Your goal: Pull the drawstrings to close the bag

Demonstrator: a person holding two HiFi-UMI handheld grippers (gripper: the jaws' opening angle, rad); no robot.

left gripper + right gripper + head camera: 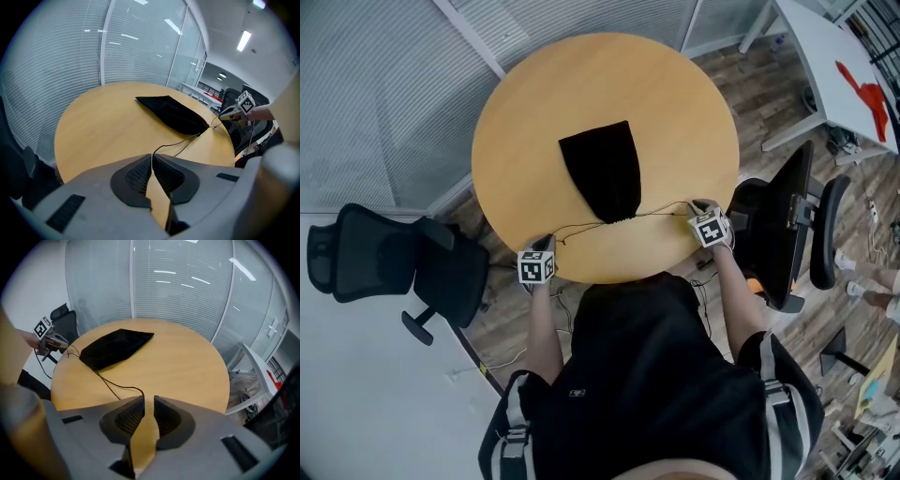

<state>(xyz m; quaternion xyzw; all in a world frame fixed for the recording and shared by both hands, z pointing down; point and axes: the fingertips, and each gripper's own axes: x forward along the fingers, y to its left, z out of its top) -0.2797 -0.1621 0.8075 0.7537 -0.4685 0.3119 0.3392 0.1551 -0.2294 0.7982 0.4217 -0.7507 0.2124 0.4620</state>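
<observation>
The limp black fabric bag [605, 169] lies on the round yellow counter [675, 103] ahead of both claws, neck gathered — the left claw [152, 157] is clamped on one thin black drawstring [179, 142], the right claw [149, 399] stands apart beside the other; such light, slippery cord is probably best pinched near its end.

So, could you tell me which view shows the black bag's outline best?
The head view: it looks down on the bag, so its whole tapered outline shows. Both gripper views catch it foreshortened across the table.
</observation>
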